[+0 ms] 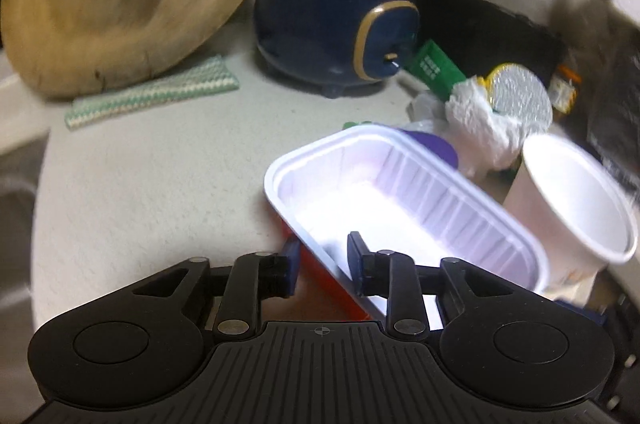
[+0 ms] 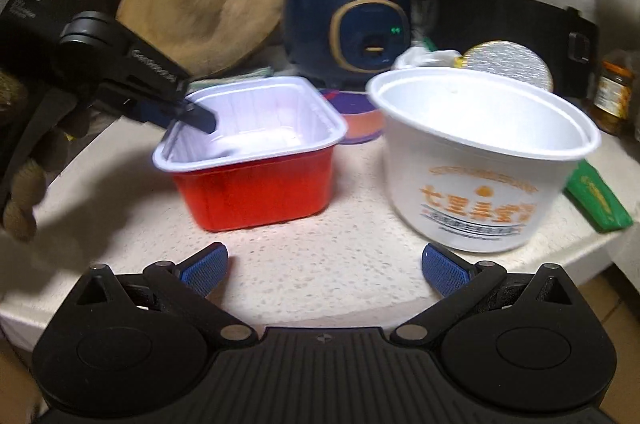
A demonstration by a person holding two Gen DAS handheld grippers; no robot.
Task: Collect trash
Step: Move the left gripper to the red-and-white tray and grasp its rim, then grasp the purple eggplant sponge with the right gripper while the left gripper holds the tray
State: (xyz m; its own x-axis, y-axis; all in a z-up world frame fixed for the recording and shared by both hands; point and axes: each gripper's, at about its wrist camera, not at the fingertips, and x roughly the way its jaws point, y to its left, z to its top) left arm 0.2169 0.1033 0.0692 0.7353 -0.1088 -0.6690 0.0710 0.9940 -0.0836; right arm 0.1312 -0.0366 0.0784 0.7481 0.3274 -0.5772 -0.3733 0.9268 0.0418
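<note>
Left hand-held gripper straddles the red tray's rim, seemingly pinching it (lift level); right hand-held gripper gapes, empty, near the white bowl.

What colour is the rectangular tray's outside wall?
Red, with a white inside; the tray shows it best in the right wrist view.

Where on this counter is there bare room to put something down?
Bare counter lies left of the red tray, in front of the striped cloth; another strip runs before the white bowl. Behind both it is crowded: crumpled tissue, foil lid, rice cooker.
</note>
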